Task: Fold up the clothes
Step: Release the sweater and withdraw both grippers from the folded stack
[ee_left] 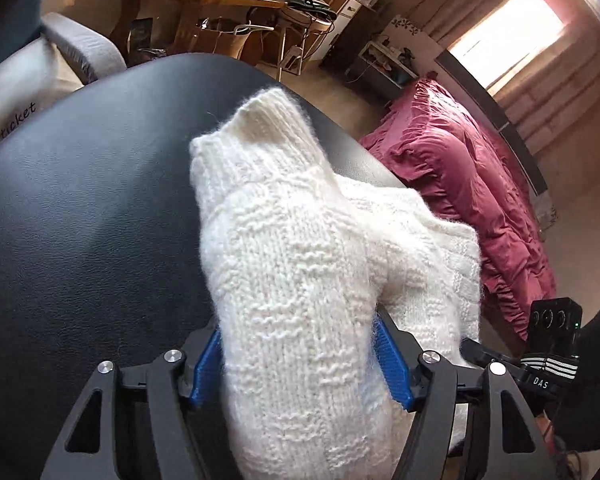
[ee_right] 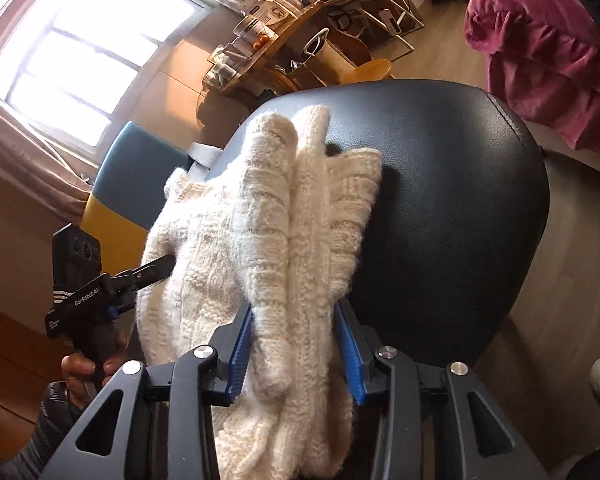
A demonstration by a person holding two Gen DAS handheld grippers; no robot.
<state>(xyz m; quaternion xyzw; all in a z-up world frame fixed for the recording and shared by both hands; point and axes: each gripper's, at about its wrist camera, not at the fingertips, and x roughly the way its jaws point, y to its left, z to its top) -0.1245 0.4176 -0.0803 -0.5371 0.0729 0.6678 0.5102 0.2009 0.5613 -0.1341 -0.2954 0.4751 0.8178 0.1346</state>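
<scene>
**Sweater bunched between both claws, fold only part made**

Sunlit bedroom clutter rings the scene: a bright window (ee_right: 80, 52) at ten o'clock in the right wrist view, a crimson bedspread (ee_left: 472, 200) at three o'clock in the left. Largest up close is the black padded seat (ee_left: 80, 220), which carries the work. On it lies the cream knitted sweater (ee_left: 284, 248), gathered into thick lengthwise rolls rather than a flat stack, its ribbed end pointing toward twelve o'clock. I judge the fold about midway: layers are doubled, but nothing is squared or smoothed yet.

Both tools reach in low from six o'clock. Left gripper (ee_left: 300, 356) has its blue pads (ee_left: 206, 364) pressed on a wad of knit; right gripper (ee_right: 296, 344) likewise pinches a roll. At eight o'clock in the right view, a hand (ee_right: 88, 368) holds the left tool's handle.
</scene>
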